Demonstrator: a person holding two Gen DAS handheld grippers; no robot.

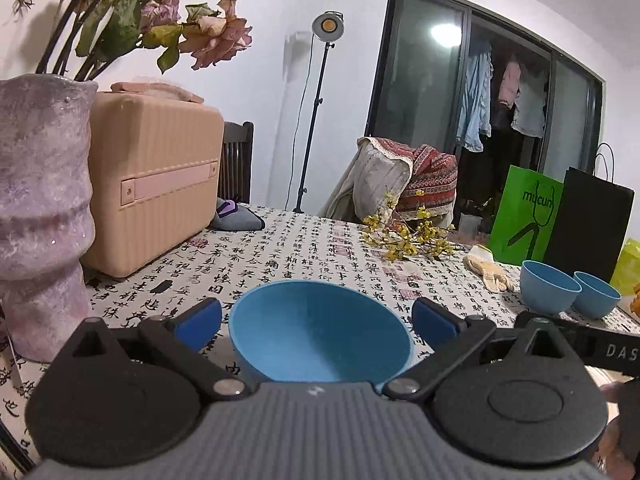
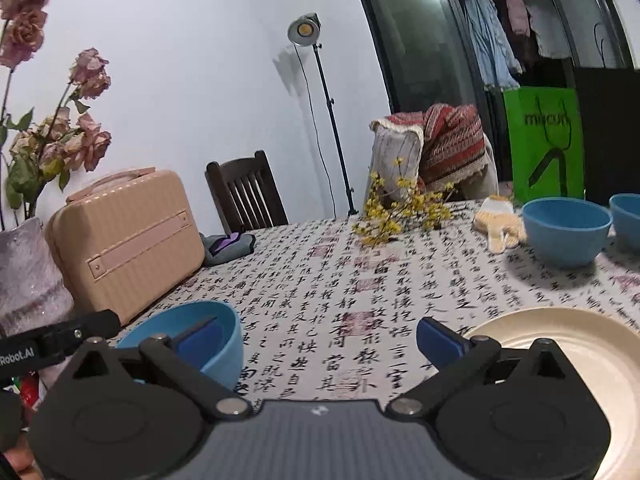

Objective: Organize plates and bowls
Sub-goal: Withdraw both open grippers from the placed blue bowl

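Left gripper [image 1: 316,318] jaws wide apart, near blue bowl [image 1: 320,332] between them, pads clear of its rim. Right gripper [image 2: 316,338] equally wide, holding nothing. Cream plate [image 2: 568,344] at table's [image 2: 360,272] near right edge; two blue bowls [image 2: 566,230] toward the far right corner.

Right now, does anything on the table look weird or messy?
A bit. The near blue bowl leans over, its opening tipped toward the left gripper instead of sitting flat. A glove and a loose yellow flower sprig lie on the tablecloth among the dishes. Nothing looks spilled or broken.
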